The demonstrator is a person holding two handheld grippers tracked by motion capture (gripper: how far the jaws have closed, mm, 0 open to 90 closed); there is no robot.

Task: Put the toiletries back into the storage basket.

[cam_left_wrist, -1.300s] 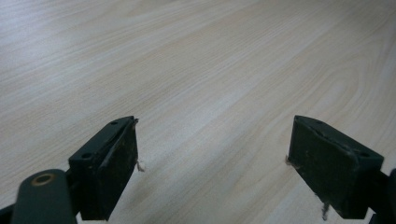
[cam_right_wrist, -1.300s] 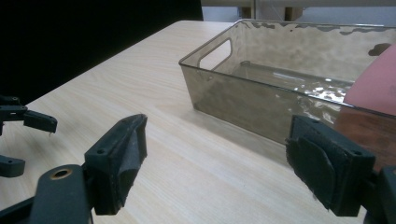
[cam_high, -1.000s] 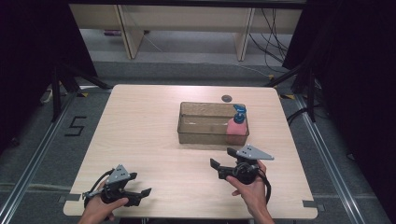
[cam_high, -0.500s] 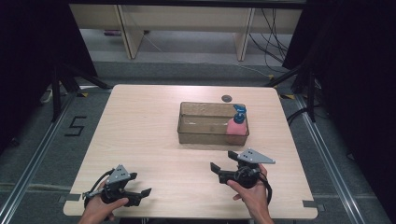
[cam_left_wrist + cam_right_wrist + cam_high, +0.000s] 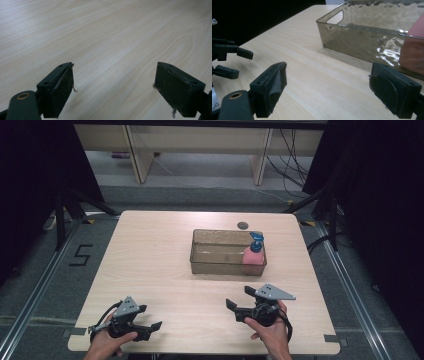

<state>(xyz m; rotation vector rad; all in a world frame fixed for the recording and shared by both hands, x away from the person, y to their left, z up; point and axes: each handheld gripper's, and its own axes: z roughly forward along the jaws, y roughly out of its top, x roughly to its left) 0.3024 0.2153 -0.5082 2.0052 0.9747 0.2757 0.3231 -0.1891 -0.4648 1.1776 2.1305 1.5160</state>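
Note:
A clear brownish bin (image 5: 220,264) stands right of the table's middle. A pink bottle with a blue pump (image 5: 253,255) is upright in its right end. My right gripper (image 5: 238,296) hovers low in front of the bin, pointing left; its jaws have just opened a little wider and nothing is between them. In the right gripper view the open jaws (image 5: 328,75) frame bare wood, with the bin (image 5: 362,42) and the bottle (image 5: 414,50) at the right. My left gripper (image 5: 151,317) rests open at the near left corner, over bare wood (image 5: 113,72).
A light wooden table (image 5: 150,250) carries everything. A small dark round disc (image 5: 243,225) lies behind the bin near the far edge. The left gripper (image 5: 243,64) shows far off in the right gripper view. Dark floor and shelf legs surround the table.
The right hand has drawn back slightly toward the table's near edge. The left hand has kept still.

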